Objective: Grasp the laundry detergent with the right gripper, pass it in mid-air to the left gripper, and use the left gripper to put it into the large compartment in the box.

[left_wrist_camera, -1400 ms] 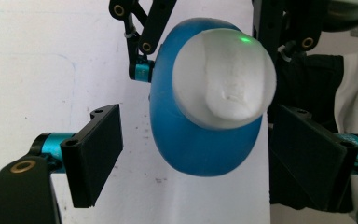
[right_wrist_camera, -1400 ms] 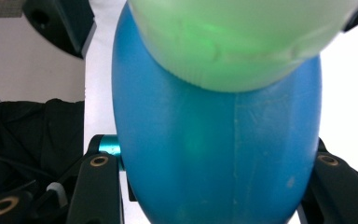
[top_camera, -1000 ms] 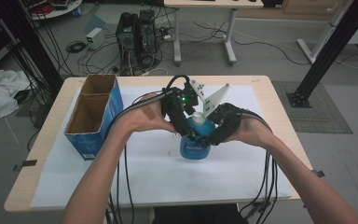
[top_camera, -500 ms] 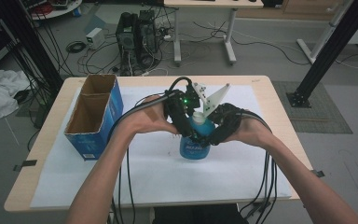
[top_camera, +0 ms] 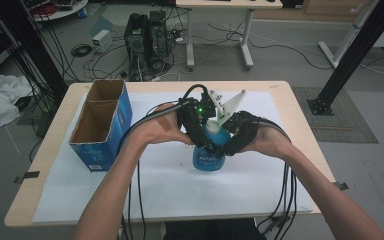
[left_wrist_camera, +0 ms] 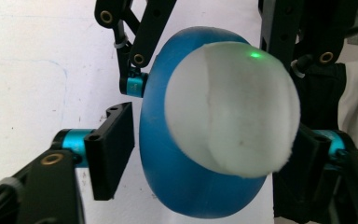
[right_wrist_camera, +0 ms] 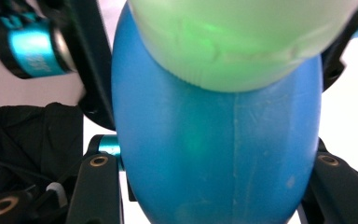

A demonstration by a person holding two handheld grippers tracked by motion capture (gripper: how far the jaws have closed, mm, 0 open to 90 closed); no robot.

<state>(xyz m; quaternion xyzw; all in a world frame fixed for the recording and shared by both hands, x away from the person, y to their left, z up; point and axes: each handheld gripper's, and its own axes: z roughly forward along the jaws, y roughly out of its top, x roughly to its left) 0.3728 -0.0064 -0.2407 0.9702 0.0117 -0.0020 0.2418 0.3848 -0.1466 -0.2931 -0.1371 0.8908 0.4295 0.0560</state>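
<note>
clamping the blue bottle (top_camera: 208, 155), right gripper (top_camera: 230, 145); left gripper (top_camera: 203, 141) closing around its white cap (left_wrist_camera: 230, 109), not yet pressing.

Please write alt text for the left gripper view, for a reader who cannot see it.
A blue plastic bottle with a white rounded cap stands between the left gripper's black jaws, which have just been closing, above white paper; a gap remains beside the near pad.

We can make out white lettering on the front of the blue bottle (top_camera: 209, 156) at the middle of the worktop, but it is too blurred to read. The blue cardboard box (top_camera: 101, 131) at the left bears a small pale mark low on its near face, also unreadable.
</note>
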